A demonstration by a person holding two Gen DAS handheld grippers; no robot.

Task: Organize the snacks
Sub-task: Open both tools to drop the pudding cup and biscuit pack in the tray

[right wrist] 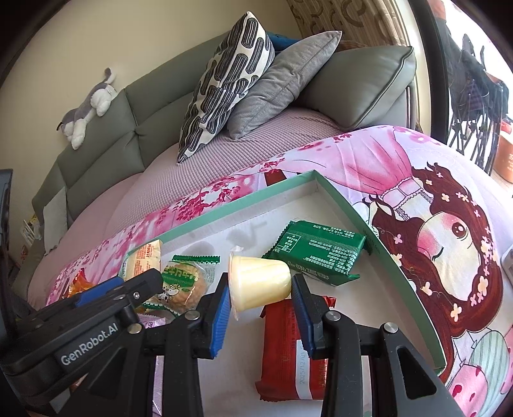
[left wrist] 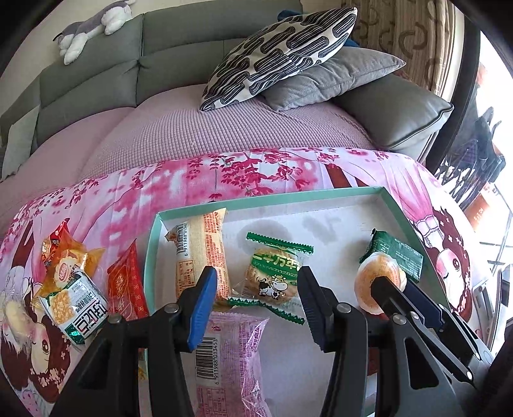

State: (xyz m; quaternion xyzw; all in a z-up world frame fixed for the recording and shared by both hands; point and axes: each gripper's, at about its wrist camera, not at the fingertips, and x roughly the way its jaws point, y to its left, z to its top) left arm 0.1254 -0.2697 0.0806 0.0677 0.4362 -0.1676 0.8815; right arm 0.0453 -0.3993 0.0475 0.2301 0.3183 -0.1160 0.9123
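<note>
A shallow teal-edged box [left wrist: 404,215] [right wrist: 340,195] lies on a pink printed cloth. In it are a yellow packet [left wrist: 201,253], a green rice cracker packet [left wrist: 274,272] [right wrist: 182,284], a pink packet [left wrist: 229,362], a dark green packet [left wrist: 396,253] [right wrist: 320,250] and a red packet [right wrist: 288,349]. My left gripper [left wrist: 255,304] is open and empty above the cracker packet. My right gripper [right wrist: 260,304] [left wrist: 394,290] is shut on a pale yellow jelly cup [right wrist: 258,284] [left wrist: 368,279], held on its side over the box.
Several loose snack packets [left wrist: 69,282] lie on the cloth left of the box, among them a red packet [left wrist: 126,282]. Behind is a grey sofa with a pink cover [left wrist: 208,134], patterned and grey cushions [left wrist: 282,54] and a plush toy [left wrist: 93,25].
</note>
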